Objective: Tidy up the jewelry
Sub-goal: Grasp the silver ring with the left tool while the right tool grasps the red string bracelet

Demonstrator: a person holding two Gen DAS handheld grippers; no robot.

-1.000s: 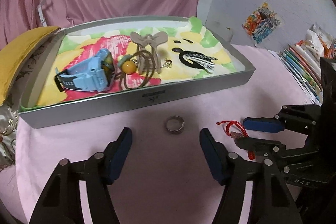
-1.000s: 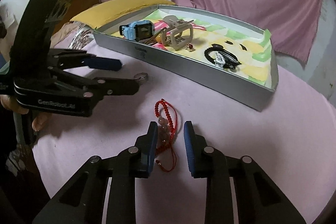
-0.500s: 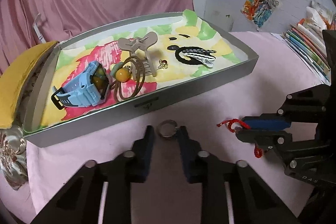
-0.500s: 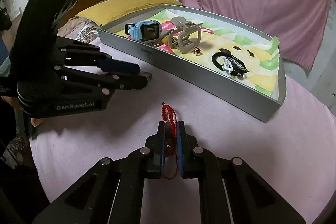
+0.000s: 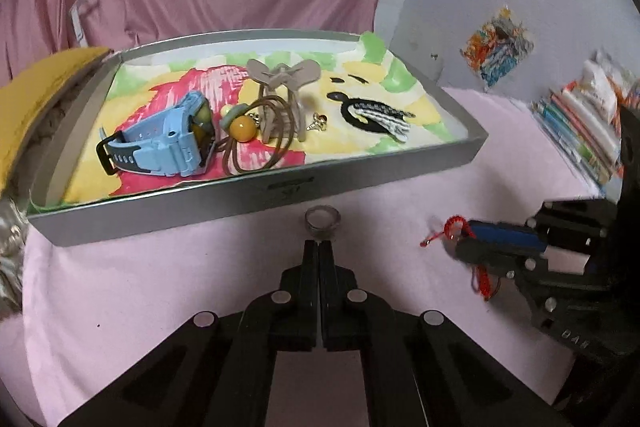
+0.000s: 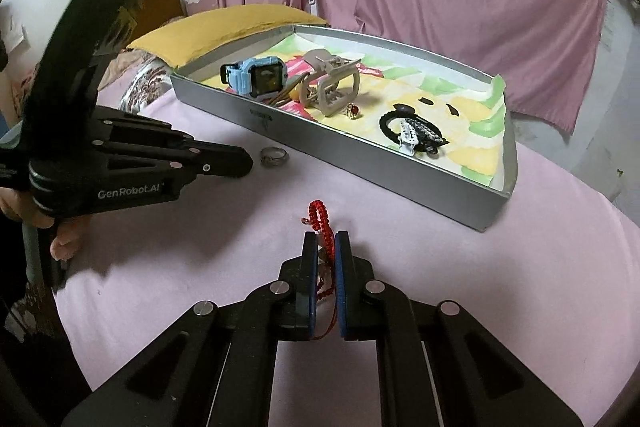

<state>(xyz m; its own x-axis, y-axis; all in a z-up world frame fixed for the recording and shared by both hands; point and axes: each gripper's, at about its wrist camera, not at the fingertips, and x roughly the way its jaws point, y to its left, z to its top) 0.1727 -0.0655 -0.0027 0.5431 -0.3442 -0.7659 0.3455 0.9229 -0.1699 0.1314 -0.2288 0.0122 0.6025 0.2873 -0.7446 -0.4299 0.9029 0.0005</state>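
Left gripper [image 5: 319, 247] clamped fully together on nothing; silver ring [image 5: 322, 222] lying flat on pink cloth just beyond its tips, near the tray wall [image 5: 360, 183]. Right gripper [image 6: 326, 241] pinching the red cord bracelet [image 6: 320, 217], farther right.

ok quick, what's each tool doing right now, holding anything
left tool: closed and empty, the silver ring lies just past its tips.
right tool: closed on the red string bracelet.
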